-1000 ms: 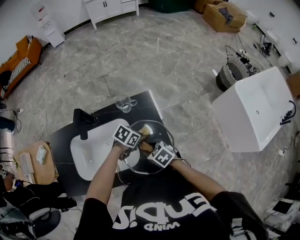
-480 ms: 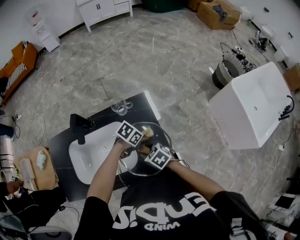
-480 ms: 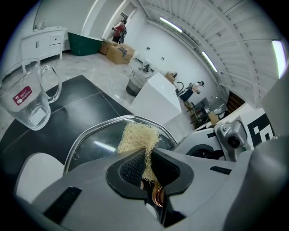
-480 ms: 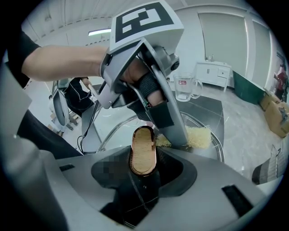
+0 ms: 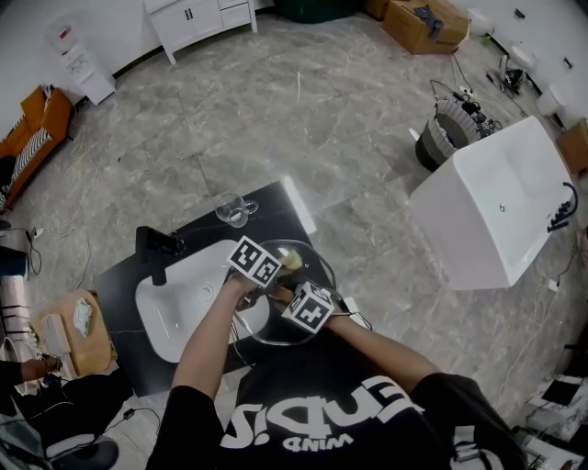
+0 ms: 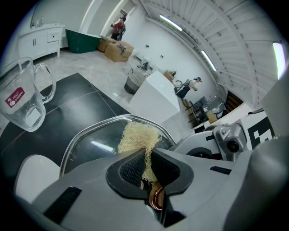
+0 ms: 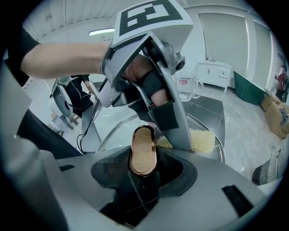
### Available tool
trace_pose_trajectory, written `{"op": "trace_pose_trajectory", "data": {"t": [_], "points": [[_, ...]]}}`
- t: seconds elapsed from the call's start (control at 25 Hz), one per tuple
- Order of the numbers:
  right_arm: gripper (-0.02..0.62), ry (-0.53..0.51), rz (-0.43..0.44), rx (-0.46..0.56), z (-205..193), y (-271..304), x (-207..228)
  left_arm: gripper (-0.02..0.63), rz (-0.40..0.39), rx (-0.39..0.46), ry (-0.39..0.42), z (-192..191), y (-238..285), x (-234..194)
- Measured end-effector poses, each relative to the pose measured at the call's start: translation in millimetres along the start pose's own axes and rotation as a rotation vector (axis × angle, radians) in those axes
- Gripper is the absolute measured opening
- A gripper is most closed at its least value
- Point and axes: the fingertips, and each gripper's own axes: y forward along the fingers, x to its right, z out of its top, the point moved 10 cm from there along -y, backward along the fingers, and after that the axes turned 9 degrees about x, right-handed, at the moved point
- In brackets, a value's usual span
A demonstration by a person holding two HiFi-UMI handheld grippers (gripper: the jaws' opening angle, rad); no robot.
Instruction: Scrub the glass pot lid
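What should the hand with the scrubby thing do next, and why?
Probably slide the left gripper sideways, so its loofah pad rubs another patch of the glass pot lid. The pad is pinched between the jaws and seems to rest on the glass. The right gripper clamps the lid handle, bracing it.

Grey stone-tile floor (image 5: 276, 119). White cabinet (image 5: 197, 20) at far wall, cardboard boxes (image 5: 427, 23) further right. Orange sofa (image 5: 37, 128) far left. Big white tub (image 5: 496, 211) right. Black worktop (image 5: 273, 211), inset white sink (image 5: 175, 294). Strip lights (image 6: 174, 22) on white arched ceiling.
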Motion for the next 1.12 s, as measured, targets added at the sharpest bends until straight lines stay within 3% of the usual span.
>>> {"op": "trace_pose_trajectory", "data": {"t": [0.96,1.12], "points": [[0.176,-0.034,-0.049,0.001,-2.5,-2.5,-5.5,0.044,-0.025,0.019,-0.035,12.7,14.2,6.0],[0.176,-0.031,-0.049,0.008,-1.5,-3.4,-4.3,0.044,-0.023,-0.003,-0.009,20.1,18.1,11.0]]}}
